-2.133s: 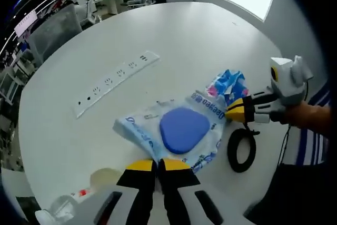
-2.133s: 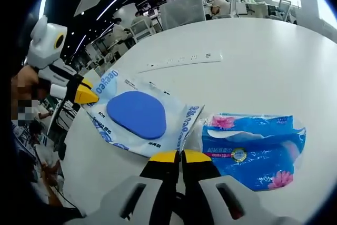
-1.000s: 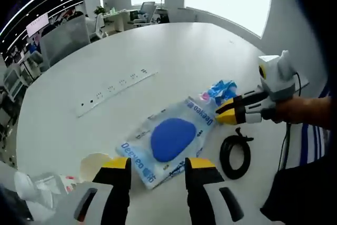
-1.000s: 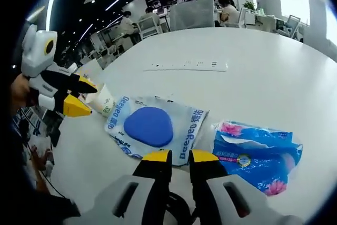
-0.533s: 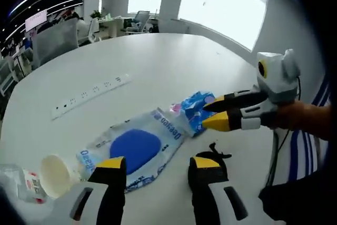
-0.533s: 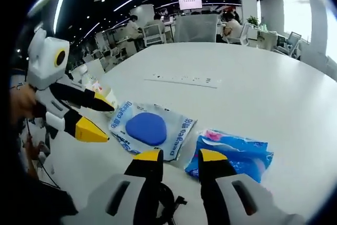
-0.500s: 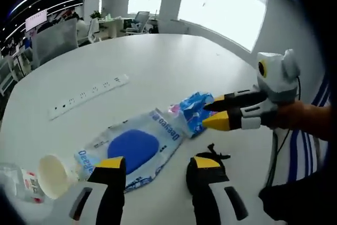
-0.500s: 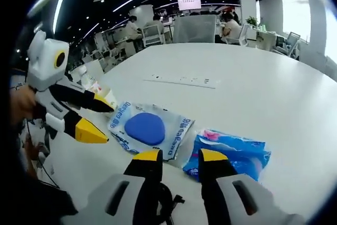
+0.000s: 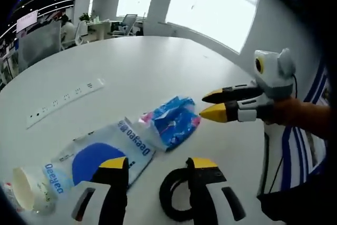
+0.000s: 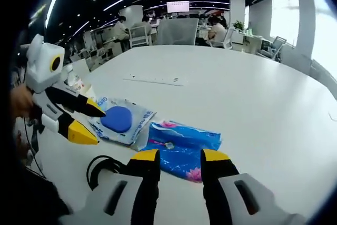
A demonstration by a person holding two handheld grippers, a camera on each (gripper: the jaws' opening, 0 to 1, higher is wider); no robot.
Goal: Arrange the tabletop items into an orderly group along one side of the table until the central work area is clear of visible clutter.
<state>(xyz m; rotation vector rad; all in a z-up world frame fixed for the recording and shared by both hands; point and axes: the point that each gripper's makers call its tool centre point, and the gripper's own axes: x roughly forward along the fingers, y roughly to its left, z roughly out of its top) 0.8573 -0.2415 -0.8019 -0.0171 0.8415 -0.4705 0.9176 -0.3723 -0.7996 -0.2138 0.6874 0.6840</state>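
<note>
Both tongs gape wide, holding nothing. Blue tissue pack [image 10: 181, 148] lies on desk [image 10: 253, 98] just ahead of right tongs [image 10: 176, 159], long axis crosswise to jaws; left tongs [image 9: 156, 165] sit further off, beside wipes pack [image 9: 97, 154].

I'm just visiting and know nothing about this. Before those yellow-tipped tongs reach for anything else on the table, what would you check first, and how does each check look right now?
1. Left tongs open and holding nothing: ok.
2. Right tongs open and holding nothing: ok.
3. Blue tissue pack lies flat in front of the right tongs, nothing on top of it: ok.
4. Wet wipes pack overlaps the tissue pack's edge, so lifting one may drag the other: not ok.
5. Black cable coil sits right by the left tongs and could snag: not ok.
6. Paper cup lies tipped on its side; whether anything is in it: cannot tell.
</note>
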